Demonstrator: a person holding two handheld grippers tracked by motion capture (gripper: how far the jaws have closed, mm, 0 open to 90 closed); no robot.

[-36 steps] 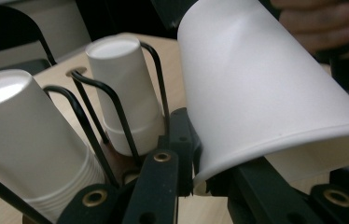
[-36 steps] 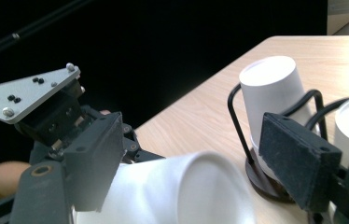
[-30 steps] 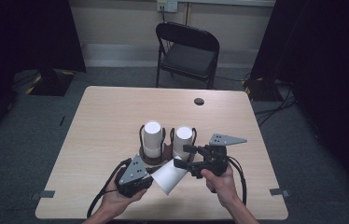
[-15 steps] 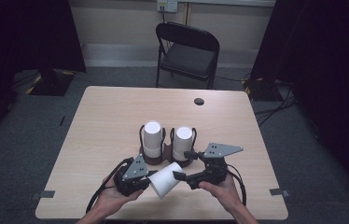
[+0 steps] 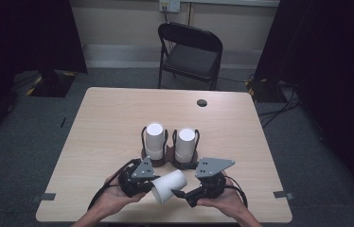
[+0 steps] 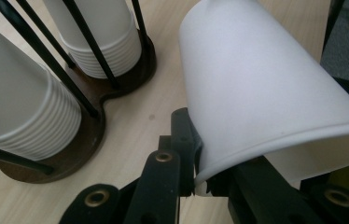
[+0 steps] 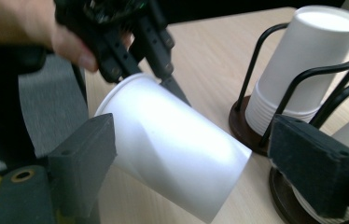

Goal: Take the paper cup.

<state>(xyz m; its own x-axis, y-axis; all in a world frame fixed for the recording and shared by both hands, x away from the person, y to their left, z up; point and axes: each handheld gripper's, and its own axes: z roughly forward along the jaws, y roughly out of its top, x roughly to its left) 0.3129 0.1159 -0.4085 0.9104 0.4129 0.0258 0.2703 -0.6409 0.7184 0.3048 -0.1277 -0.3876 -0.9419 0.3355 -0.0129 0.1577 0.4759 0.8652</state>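
A single white paper cup (image 5: 168, 186) lies tilted above the table's near edge. My left gripper (image 5: 152, 184) is shut on its rim; in the left gripper view the jaws (image 6: 195, 163) pinch the rim of the cup (image 6: 266, 93). My right gripper (image 5: 182, 182) is open, its jaws having just been opening. In the right gripper view the cup (image 7: 172, 140) lies between the wide pads (image 7: 84, 154) without being pressed. Two stacks of white cups (image 5: 155, 137) (image 5: 185, 142) stand in a wire holder with a dark base (image 5: 168, 159) just beyond.
The table (image 5: 118, 118) is light wood, with a small black disc (image 5: 202, 102) at the far right. A black folding chair (image 5: 191, 52) stands behind it. In the right gripper view the holder's wires (image 7: 256, 60) and a cup stack (image 7: 303, 70) are close on the right.
My right gripper has come away from the right cup stack, toward the near edge, with its jaws wider around the loose cup's base end. The left gripper has kept hold of the cup.
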